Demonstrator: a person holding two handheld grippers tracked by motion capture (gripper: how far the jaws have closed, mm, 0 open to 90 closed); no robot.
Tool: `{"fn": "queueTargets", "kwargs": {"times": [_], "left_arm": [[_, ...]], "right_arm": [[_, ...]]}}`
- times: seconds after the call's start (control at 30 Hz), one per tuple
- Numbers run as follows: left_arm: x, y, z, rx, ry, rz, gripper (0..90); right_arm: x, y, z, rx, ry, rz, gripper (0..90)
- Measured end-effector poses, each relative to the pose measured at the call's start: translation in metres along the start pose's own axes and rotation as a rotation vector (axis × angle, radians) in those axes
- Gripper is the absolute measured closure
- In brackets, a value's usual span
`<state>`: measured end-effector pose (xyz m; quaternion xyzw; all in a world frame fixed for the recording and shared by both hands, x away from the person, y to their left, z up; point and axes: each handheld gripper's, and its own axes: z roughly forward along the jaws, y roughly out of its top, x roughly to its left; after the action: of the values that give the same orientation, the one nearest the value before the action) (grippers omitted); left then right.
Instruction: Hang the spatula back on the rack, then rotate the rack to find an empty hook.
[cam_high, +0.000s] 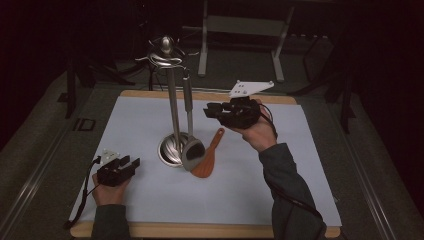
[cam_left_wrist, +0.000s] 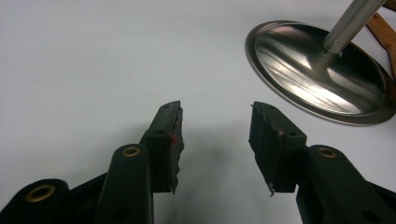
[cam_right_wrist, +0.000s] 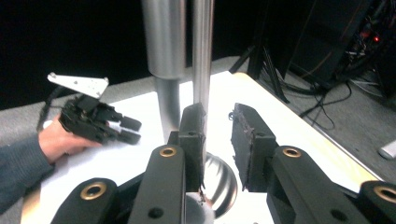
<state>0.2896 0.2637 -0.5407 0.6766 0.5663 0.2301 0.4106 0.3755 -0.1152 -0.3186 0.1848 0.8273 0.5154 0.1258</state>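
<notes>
A fixed camera looks forward and down from above the table's near edge, taking in the whole white mat (cam_high: 150, 195). The left gripper (cam_left_wrist: 215, 135) camera sits low and close over the mat, facing the metal stand (cam_left_wrist: 322, 70). The right gripper (cam_right_wrist: 217, 140) camera, raised, faces that stand (cam_right_wrist: 163, 46) closely, with the left gripper (cam_right_wrist: 95, 121) beyond. All three share the stand (cam_high: 172, 115).

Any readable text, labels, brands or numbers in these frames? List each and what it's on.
None readable. The utensil stand, hanging ladle, orange rice paddle, white mat, left gripper and right gripper carry no legible words, brands or numbers.
</notes>
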Motion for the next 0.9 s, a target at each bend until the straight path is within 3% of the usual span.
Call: {"fn": "queueTargets", "kwargs": {"times": [0.27,0.43,0.73,0.9], "left_arm": [[0.0,0.0,0.0,-0.001,0.0,-0.004,54.2],[0.0,0.0,0.0,-0.003,0.001,-0.001,54.6],[0.0,0.0,-0.002,-0.013,-0.002,0.005,60.5],[-0.004,0.001,-0.009,-0.051,-0.001,0.005,67.0]], "right_arm": [[-0.004,-0.015,0.001,0.065,-0.036,-0.002,73.2],[-0.008,-0.023,-0.002,0.078,-0.045,0.016,72.9],[-0.012,-0.041,-0.001,0.146,-0.113,0.027,65.9],[-0.015,-0.05,-0.003,0.164,-0.134,0.037,62.8]]}}
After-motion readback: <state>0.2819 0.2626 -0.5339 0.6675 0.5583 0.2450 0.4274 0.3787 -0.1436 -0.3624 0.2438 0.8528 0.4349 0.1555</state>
